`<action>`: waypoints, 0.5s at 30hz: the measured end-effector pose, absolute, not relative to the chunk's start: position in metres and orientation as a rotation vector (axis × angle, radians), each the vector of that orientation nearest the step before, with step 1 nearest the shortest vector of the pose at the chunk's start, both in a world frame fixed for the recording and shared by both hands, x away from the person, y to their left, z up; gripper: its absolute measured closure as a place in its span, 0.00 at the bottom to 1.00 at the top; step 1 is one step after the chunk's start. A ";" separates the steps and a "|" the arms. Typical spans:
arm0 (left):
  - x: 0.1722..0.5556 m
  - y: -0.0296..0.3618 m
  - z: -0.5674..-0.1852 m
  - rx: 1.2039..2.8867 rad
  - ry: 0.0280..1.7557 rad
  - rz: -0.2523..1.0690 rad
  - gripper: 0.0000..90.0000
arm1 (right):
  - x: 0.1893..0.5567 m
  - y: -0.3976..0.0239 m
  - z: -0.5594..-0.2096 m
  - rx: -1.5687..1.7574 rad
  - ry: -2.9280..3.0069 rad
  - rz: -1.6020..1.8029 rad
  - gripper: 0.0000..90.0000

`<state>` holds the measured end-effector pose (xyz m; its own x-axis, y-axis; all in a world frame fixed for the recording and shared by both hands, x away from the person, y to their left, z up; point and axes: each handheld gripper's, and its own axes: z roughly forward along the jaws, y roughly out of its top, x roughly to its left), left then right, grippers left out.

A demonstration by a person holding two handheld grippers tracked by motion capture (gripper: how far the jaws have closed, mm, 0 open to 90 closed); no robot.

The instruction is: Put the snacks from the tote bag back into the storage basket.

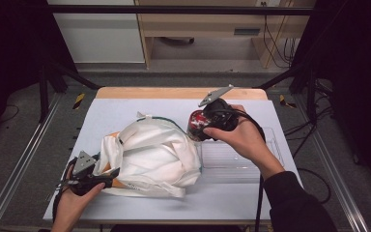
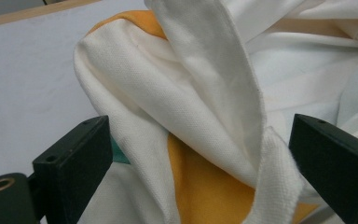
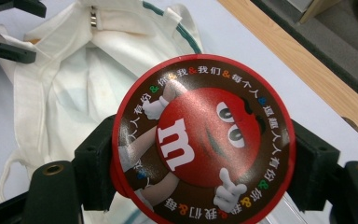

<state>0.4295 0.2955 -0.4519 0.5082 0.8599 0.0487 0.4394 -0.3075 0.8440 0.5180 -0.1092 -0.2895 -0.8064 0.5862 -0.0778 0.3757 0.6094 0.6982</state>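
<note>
A white cloth tote bag (image 1: pixel 149 154) lies crumpled on the table, with an orange layer (image 2: pixel 205 186) showing at its near-left corner. At that corner my left gripper (image 1: pixel 104 175) is open, its jaws standing wide on either side of a loose fold and strap of the bag (image 2: pixel 191 93). My right gripper (image 1: pixel 200 126) is shut on a round red and brown candy tin (image 3: pixel 203 140), jaws pressed against its two sides. In the high view the tin (image 1: pixel 197 123) hangs just above the bag's right edge. The bag (image 3: pixel 74 84) lies beyond the tin in the right gripper view.
A clear plastic tray (image 1: pixel 241 159) sits on the white table cover (image 1: pixel 222 193) right of the bag, under the right hand. The table's wooden far edge (image 1: pixel 174 93) runs behind. Metal frame rails (image 1: pixel 19 164) flank the table on both sides.
</note>
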 end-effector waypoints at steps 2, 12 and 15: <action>0.430 0.295 -0.452 1.934 1.072 0.656 0.07 | 0.520 -0.115 -0.289 0.779 2.545 0.997 0.29; 0.428 0.292 -0.451 1.933 1.072 0.702 0.07 | 0.528 -0.137 -0.291 0.762 2.579 0.960 0.29; 0.426 0.293 -0.451 1.922 1.077 0.715 0.07 | 0.527 -0.141 -0.292 0.746 2.588 0.946 0.29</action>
<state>0.4259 0.2932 -0.4512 0.4775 0.8741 0.0887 0.4205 -0.3160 0.8505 0.5275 -0.1413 -0.2919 -0.8254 0.5577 -0.0871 0.3702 0.6512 0.6625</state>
